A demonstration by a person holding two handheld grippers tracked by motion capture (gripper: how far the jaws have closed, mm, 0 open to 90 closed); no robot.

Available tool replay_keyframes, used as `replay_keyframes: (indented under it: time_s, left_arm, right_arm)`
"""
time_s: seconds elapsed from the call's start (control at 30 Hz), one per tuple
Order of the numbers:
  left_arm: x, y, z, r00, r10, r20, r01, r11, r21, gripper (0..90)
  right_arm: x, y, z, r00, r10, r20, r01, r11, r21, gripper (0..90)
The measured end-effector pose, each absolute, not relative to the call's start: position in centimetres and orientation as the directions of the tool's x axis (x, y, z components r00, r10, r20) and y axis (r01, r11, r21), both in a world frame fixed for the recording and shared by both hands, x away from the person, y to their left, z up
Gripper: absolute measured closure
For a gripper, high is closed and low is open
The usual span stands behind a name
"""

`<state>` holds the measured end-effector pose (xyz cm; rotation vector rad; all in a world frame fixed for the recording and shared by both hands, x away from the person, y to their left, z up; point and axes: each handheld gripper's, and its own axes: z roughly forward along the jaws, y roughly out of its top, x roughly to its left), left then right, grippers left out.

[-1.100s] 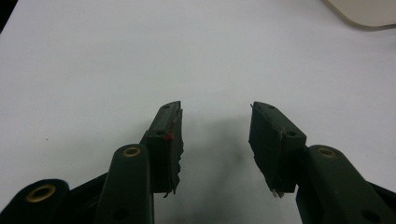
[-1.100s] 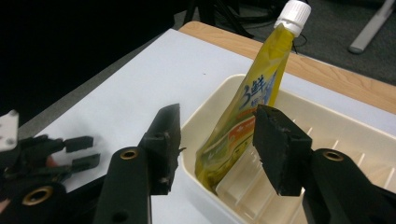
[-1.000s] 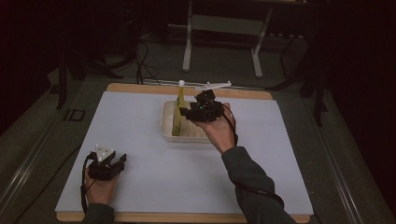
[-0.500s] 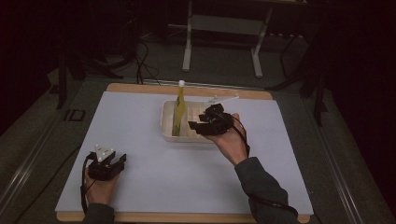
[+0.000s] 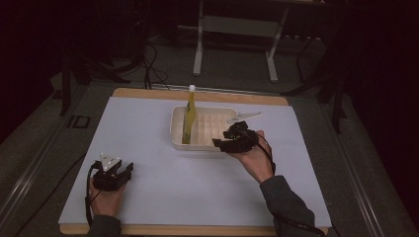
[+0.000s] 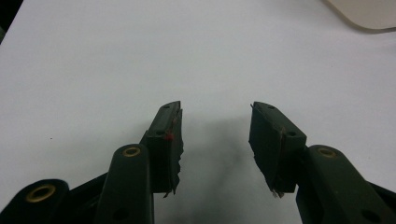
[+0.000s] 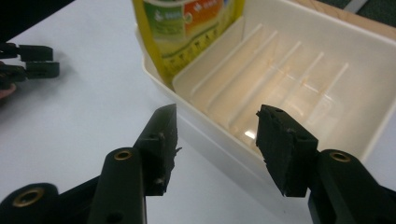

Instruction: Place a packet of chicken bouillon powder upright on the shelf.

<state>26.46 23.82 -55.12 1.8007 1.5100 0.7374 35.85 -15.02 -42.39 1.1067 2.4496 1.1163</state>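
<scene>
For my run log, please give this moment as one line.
left hand-held gripper open, on table | right hand-held gripper open, at tray | bottle upright in tray

My right claw view cuts the bottle (image 7: 187,32) off at top, label txt too blurry to read. Tray (image 7: 327,70) runs off right edge; just its corner (image 6: 369,11) in left claw view.

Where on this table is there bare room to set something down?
Free: the white mat left of the tray, and the stretch between the left gripper and the right hand. Crowded: the tray's near side, where the bottle stands inside and the open right gripper sits at its rim.
</scene>
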Motion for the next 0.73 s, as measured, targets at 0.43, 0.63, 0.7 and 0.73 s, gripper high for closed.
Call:
replay_keyframes:
  time_s: [0.43, 0.63, 0.7, 0.73]
  left_arm:
    - [26.5, 23.9, -55.1, 0.156, 0.988, 0.003, 0.614, -0.099, 0.783, 54.0]
    - [26.5, 23.9, -55.2, 0.149, 0.989, 0.016, 0.618, -0.105, 0.779, 54.1]
    - [26.5, 23.9, -55.1, 0.147, 0.989, 0.024, 0.618, -0.111, 0.778, 54.1]
    - [26.5, 23.9, -55.1, 0.143, 0.989, 0.027, 0.618, -0.11, 0.778, 54.1]
  right_arm:
    - [35.6, -17.8, -44.6, -0.645, 0.755, 0.115, 0.588, 0.395, 0.706, 46.8]
    - [35.5, -19.1, -45.3, -0.619, 0.772, 0.141, 0.61, 0.359, 0.707, 46.7]
    - [35.5, -19.3, -45.6, -0.612, 0.779, 0.14, 0.613, 0.355, 0.706, 46.7]
    - [35.5, -19.5, -45.7, -0.607, 0.782, 0.138, 0.615, 0.352, 0.705, 46.7]
